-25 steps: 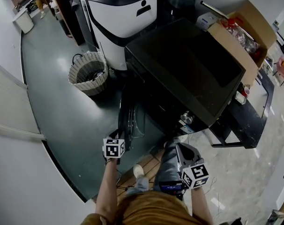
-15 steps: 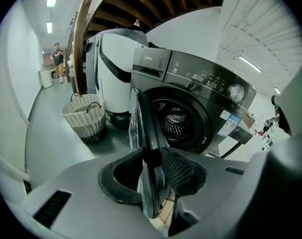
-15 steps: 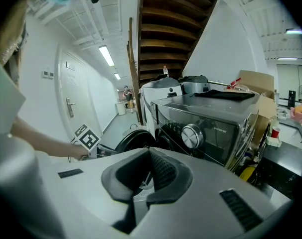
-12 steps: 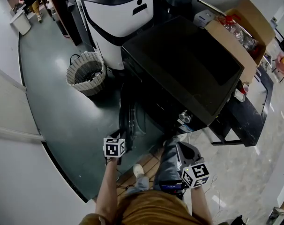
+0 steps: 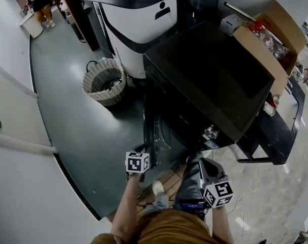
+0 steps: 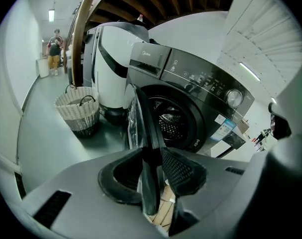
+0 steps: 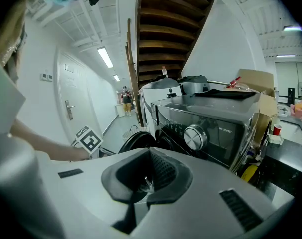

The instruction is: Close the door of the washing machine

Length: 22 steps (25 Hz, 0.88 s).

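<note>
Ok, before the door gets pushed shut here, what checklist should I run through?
1. Door open, ready to swing: ok.
2. Left gripper closed on the door's edge: ok.
3. Drum opening free of hanging laundry: ok.
4. Right gripper shut, away from the door: ok.
5. Person's leg clear of the swing: cannot tell.
</note>
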Each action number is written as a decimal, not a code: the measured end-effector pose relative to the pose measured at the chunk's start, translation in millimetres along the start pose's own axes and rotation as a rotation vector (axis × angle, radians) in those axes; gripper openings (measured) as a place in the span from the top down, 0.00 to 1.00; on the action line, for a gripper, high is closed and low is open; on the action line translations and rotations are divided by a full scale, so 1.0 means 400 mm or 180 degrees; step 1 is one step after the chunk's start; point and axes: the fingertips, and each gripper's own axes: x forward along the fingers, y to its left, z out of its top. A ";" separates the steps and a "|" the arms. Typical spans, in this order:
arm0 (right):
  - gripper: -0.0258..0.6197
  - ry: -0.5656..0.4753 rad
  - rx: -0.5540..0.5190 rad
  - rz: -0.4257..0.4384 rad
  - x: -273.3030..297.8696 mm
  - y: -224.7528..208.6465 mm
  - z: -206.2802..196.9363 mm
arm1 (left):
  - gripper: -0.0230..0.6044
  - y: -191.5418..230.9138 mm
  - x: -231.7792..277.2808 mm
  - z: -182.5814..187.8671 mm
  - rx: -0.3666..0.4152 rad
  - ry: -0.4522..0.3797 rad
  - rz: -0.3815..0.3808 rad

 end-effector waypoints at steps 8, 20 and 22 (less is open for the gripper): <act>0.94 -0.0020 0.0019 0.0011 0.017 0.004 0.017 | 0.73 -0.037 0.010 0.013 -0.0063 0.0056 -0.0150; 0.94 -0.0002 0.0079 -0.0122 0.019 -0.045 0.019 | 0.70 -0.125 0.065 0.037 -0.0221 0.0113 -0.0451; 0.94 0.0006 0.0092 -0.0134 0.021 -0.049 0.020 | 0.69 -0.138 0.073 0.042 -0.0266 0.0108 -0.0496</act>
